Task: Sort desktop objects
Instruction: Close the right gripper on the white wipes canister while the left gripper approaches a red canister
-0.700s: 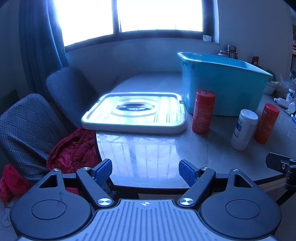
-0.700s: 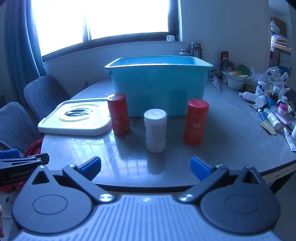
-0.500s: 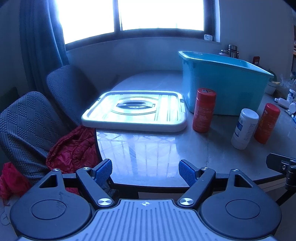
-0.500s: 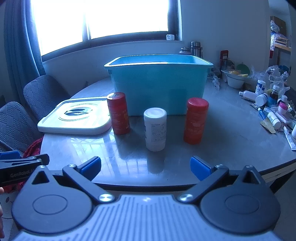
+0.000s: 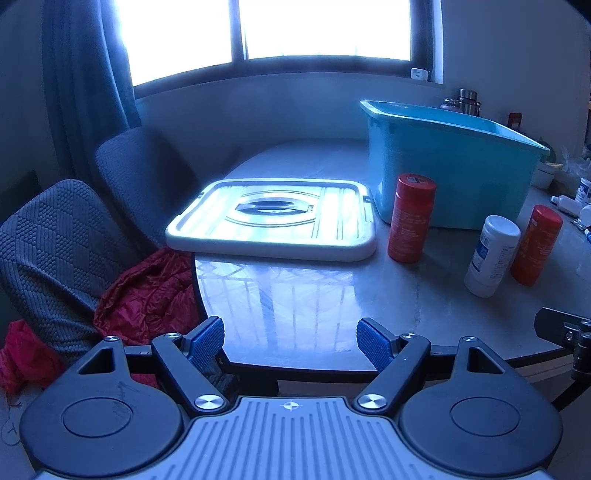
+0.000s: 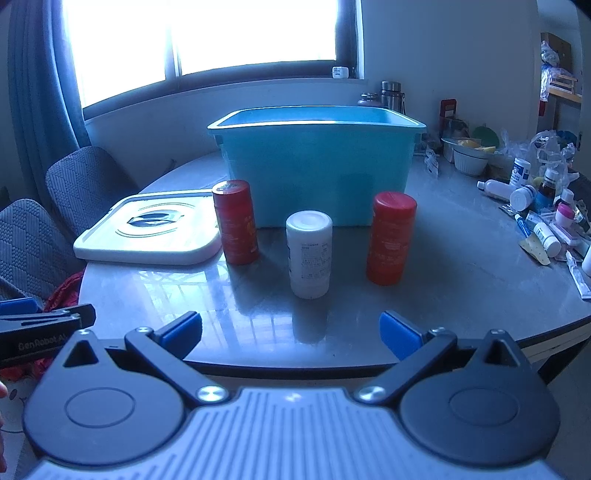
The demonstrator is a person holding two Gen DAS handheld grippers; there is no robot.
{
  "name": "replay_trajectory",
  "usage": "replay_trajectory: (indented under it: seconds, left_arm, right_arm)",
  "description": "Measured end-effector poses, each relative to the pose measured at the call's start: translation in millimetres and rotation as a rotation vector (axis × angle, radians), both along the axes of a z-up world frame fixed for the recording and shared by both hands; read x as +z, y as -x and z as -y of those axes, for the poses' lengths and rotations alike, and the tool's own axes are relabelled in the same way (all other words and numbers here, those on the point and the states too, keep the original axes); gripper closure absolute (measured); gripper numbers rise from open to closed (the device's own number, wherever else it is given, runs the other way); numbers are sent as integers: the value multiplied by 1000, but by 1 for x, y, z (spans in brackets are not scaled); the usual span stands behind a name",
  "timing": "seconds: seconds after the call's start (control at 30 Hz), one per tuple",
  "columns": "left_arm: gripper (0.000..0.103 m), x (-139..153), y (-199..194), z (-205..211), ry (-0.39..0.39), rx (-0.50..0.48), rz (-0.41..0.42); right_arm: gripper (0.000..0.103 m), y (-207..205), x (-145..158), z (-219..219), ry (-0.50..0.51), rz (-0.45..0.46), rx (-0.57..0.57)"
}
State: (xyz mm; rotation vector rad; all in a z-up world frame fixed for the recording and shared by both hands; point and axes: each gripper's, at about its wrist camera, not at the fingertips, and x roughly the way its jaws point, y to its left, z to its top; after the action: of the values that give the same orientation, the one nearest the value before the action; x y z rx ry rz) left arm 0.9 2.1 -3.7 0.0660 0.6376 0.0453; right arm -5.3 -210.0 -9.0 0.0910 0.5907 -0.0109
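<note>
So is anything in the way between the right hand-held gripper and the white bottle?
Nothing visible. The right hand-held gripper is open and faces the white bottle across bare table; both red cans stand off to its sides.

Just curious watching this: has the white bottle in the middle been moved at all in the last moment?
No. The white bottle stands between the same two red canisters, before the blue bin.

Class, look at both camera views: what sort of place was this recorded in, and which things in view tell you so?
Most likely a lived-in home, at a dining table by a window. Upholstered chairs stand at the table, and medicine bottles and a bowl clutter its far side.
</note>
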Motion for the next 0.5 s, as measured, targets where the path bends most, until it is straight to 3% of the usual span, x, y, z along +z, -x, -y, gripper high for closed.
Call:
replay_trajectory:
  seconds: [0.5]
  left_arm:
    - [22, -9, -5, 2, 18, 5, -24]
  right_arm:
    - [0, -1, -6, 5, -16, 2, -4]
